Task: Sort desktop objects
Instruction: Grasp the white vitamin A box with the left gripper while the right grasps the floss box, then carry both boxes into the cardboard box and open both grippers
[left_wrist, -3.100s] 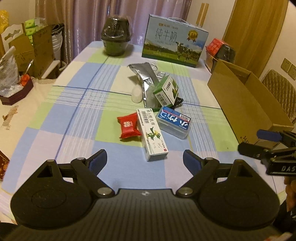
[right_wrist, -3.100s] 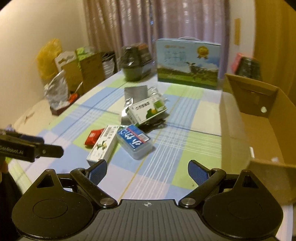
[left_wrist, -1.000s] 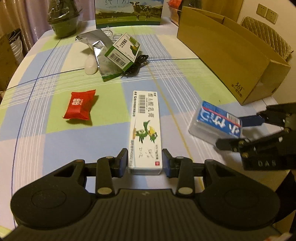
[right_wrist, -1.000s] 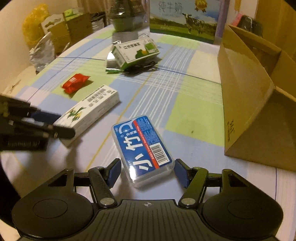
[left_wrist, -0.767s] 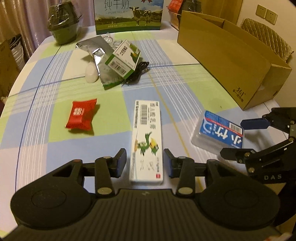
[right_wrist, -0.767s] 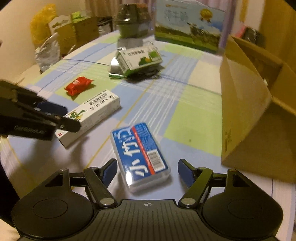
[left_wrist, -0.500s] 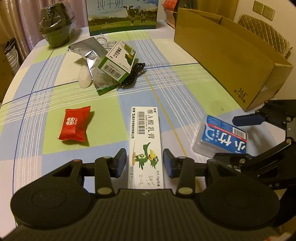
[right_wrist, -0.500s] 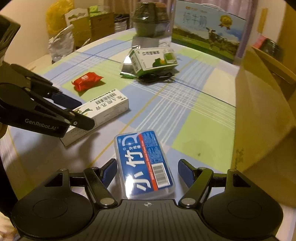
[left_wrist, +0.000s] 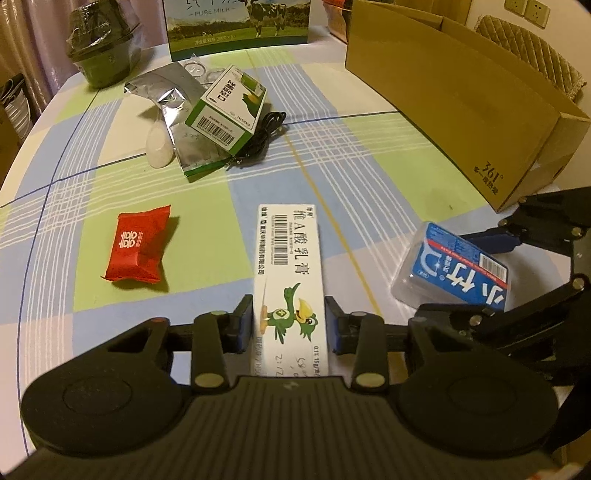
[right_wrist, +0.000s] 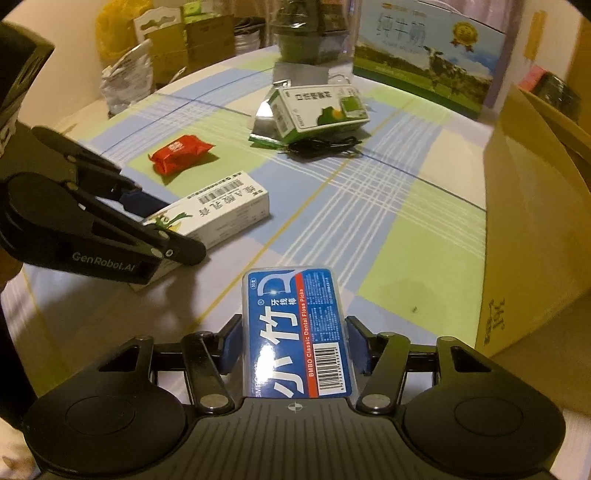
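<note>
**Two grips, both boxes low on the table**

Left hand-held gripper (left_wrist: 289, 322) pinches the white ointment box (left_wrist: 289, 273); right hand-held gripper (right_wrist: 294, 343) clamps the blue floss case (right_wrist: 295, 328). Either may slip, since each is held near one end only.

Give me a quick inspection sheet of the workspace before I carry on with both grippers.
Surface: table under a blue, green and white checked cloth.
Job's things: white ointment box between the left fingers; blue floss pick case between the right fingers; red candy packet lying free.
Clutter: green-and-white carton on a silver foil pouch, small white bottle, milk gift box, wrapped dark bowl.
Grippers: left gripper shut on the ointment box; right gripper shut on the floss case.
Cables: black cable by the carton.
Surroundings: open cardboard box at the right edge.
</note>
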